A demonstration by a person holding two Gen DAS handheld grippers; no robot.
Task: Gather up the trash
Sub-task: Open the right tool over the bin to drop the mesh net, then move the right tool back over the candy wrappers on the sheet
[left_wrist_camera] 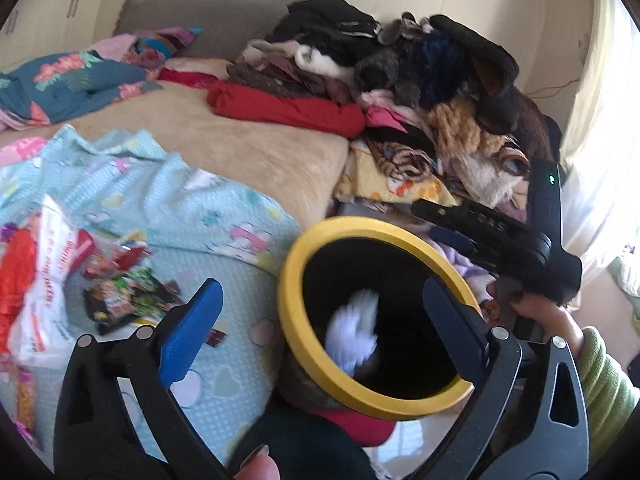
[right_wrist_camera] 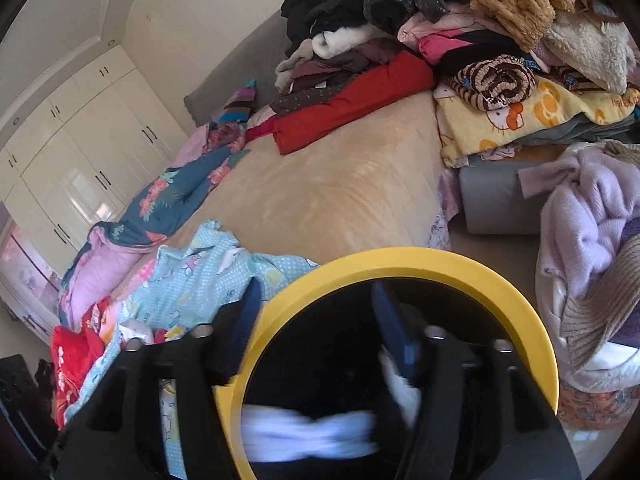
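While both jaws gape, blurred white tissue (left_wrist_camera: 354, 330) inside yellow-rimmed bin (left_wrist_camera: 296, 256), below left hand-held gripper (left_wrist_camera: 324, 316).

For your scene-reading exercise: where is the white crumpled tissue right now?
In the left wrist view the white tissue is inside the yellow-rimmed bin, low and centre, right of the blue blanket.

Black right gripper (left_wrist_camera: 486, 227), at two o'clock in the left wrist view: raised letters "DAS" (any preceding characters illegible). Yellow cartoon blanket (right_wrist_camera: 532, 120), at two o'clock in the right wrist view: "Hello Kitty", partly cut off.
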